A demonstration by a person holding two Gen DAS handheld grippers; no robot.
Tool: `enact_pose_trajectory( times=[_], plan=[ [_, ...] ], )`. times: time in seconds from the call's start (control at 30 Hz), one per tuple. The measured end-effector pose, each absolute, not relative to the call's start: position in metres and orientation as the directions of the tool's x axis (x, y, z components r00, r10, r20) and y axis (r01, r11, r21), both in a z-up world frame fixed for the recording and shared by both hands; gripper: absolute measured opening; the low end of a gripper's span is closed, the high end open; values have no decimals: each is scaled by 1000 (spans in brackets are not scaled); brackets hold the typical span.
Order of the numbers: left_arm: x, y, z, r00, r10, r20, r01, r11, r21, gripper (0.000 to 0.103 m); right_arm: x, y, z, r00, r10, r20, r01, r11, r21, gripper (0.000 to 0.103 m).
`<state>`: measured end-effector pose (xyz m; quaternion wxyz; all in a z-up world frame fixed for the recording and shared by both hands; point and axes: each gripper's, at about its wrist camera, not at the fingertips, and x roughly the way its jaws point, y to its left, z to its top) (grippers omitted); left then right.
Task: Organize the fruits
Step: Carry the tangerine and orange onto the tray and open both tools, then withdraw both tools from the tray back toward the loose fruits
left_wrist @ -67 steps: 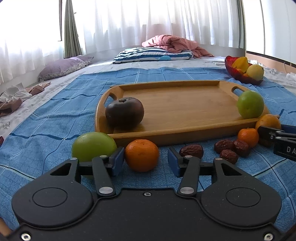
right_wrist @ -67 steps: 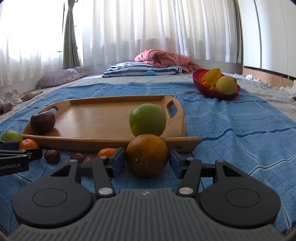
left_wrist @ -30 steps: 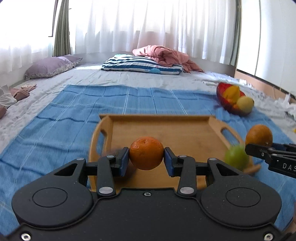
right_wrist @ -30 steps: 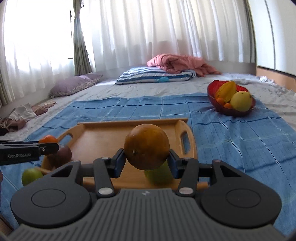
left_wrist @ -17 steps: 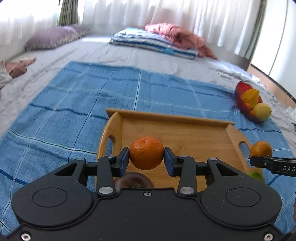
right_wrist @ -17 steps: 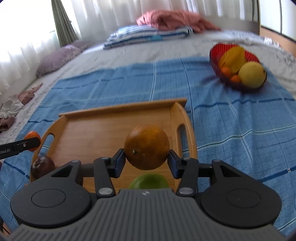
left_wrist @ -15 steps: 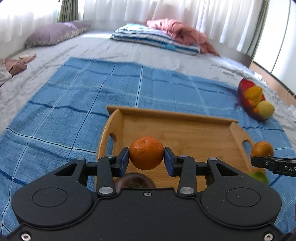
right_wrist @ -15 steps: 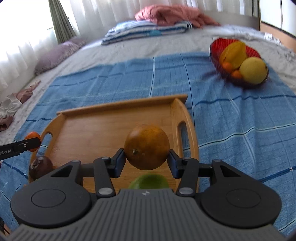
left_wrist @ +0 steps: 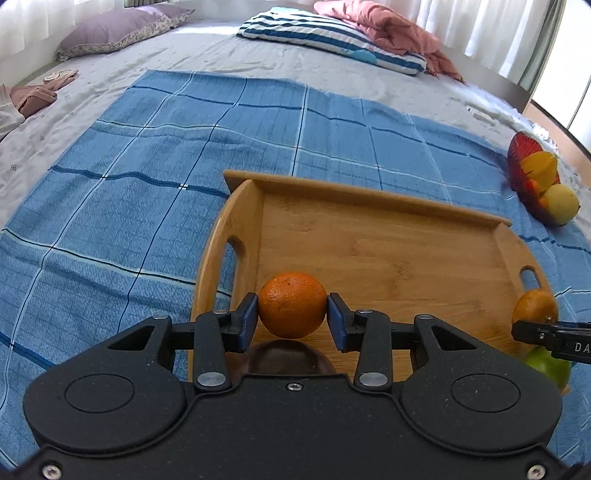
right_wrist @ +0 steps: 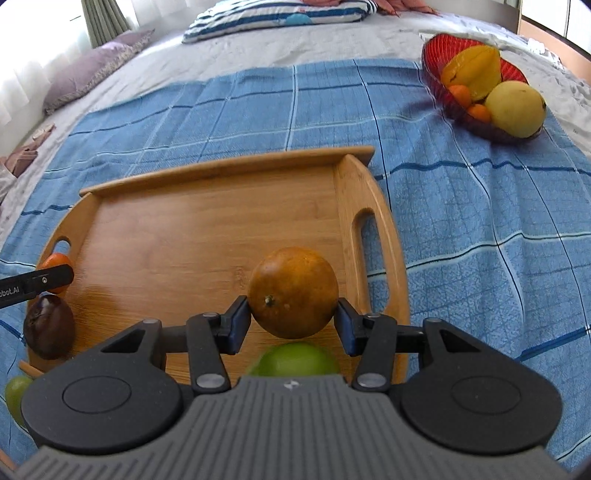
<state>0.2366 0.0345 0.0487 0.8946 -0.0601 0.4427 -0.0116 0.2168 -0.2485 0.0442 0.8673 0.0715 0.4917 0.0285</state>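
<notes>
My left gripper (left_wrist: 291,319) is shut on a small bright tangerine (left_wrist: 292,309) and holds it above the left end of the wooden tray (left_wrist: 369,236). My right gripper (right_wrist: 293,323) is shut on a larger dull orange (right_wrist: 293,292) above the right end of the tray (right_wrist: 207,229). A dark purple fruit (right_wrist: 49,325) lies at the tray's left end, also partly hidden under the left gripper (left_wrist: 284,356). A green apple (right_wrist: 295,363) sits on the tray below the right gripper, seen also in the left view (left_wrist: 550,365). Another green fruit (right_wrist: 14,393) lies off the tray.
A red bowl (right_wrist: 439,59) with a starfruit, small oranges and a yellow fruit stands on the blue checked blanket (right_wrist: 480,206) to the far right. A striped pillow (left_wrist: 328,35), a pink blanket (left_wrist: 384,31) and a purple pillow (left_wrist: 114,29) lie beyond.
Both grippers closed on their fruits and lifted them off the blanket. They have since moved forward over the tray and tilted downward.
</notes>
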Motion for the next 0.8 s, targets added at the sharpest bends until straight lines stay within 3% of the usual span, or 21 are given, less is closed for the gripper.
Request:
enact_pose_trajectory(
  times=[0.67,0.73,0.8],
  plan=[
    [239,34,38,596,-72,-800,-21,994,-105,38,221,-247,39,505,100,-857,30,991,133,55],
    [238,34,38,595,-74,-800,-19,994,-106,43,221,-246,39,506,99,-857,32,991,133,69],
    [236,35,40,604,-97,-791,-3,992,-123,61,221,-246,39,501,111,-858,13,991,136,75]
  ],
)
